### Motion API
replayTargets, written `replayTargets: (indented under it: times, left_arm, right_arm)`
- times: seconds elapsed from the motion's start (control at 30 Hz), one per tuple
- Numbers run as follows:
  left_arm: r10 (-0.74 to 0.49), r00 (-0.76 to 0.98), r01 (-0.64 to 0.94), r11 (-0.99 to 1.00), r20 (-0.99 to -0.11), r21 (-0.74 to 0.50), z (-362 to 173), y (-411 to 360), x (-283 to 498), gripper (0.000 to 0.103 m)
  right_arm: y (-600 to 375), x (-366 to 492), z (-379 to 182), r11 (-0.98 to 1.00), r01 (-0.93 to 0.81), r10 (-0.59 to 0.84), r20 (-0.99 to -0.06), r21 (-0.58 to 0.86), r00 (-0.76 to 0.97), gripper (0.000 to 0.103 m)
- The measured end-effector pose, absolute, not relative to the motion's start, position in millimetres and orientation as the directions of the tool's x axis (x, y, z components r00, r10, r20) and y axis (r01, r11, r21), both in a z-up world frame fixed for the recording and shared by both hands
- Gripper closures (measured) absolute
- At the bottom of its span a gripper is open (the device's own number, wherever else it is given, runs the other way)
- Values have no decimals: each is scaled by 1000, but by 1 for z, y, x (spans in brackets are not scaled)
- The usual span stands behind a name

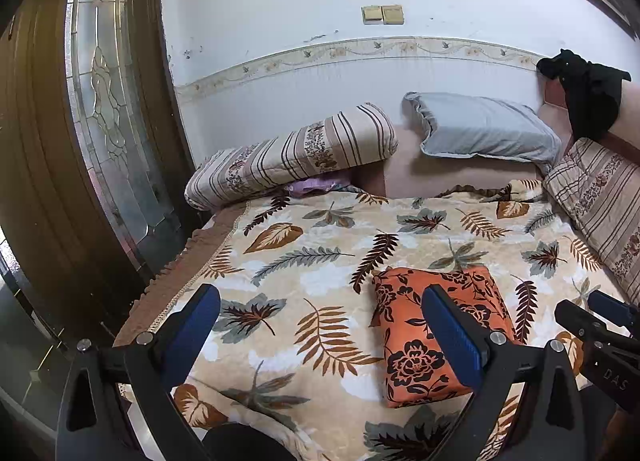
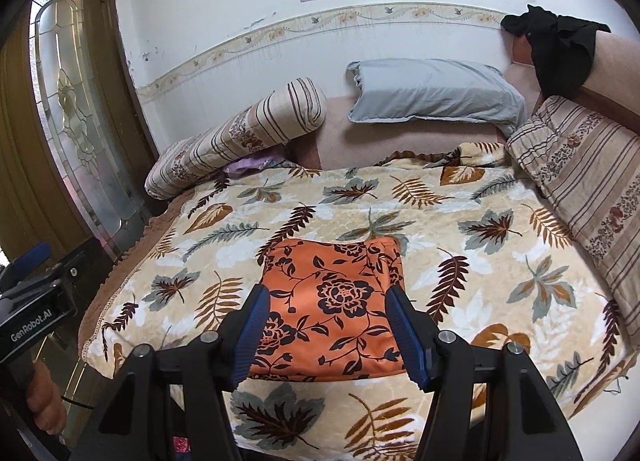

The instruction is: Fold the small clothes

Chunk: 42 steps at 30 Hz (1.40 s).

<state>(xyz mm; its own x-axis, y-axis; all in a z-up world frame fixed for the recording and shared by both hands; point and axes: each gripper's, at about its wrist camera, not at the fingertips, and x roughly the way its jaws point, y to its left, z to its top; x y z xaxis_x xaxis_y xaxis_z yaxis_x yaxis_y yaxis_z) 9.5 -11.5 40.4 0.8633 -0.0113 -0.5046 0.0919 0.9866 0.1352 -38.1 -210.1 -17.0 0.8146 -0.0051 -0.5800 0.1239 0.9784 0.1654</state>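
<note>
An orange cloth with a black flower print (image 1: 434, 337) lies folded into a neat rectangle on the leaf-patterned blanket (image 1: 304, 261); it also shows in the right wrist view (image 2: 336, 301). My left gripper (image 1: 320, 337) is open and empty, hovering above the blanket just left of the cloth. My right gripper (image 2: 326, 337) is open and empty, held above the near edge of the cloth, and it appears at the right edge of the left wrist view (image 1: 600, 325). The left gripper's body shows at the left of the right wrist view (image 2: 36, 301).
Striped bolsters (image 1: 296, 153) (image 2: 580, 181), a grey pillow (image 1: 488, 129) and a black garment (image 1: 588, 93) sit at the bed's far side and right. A wooden door with glass (image 1: 104, 109) stands left of the bed edge (image 1: 176, 285). A purple cloth (image 1: 312, 185) lies under the left bolster.
</note>
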Motion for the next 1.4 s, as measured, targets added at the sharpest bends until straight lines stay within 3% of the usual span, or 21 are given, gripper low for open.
replayTargets:
  times: [1.4]
  left_arm:
    - [-50, 841, 127, 986, -539, 106, 20, -8, 29, 2]
  right_arm:
    - [-193, 6, -42, 987, 99, 8, -646, 129, 763, 39]
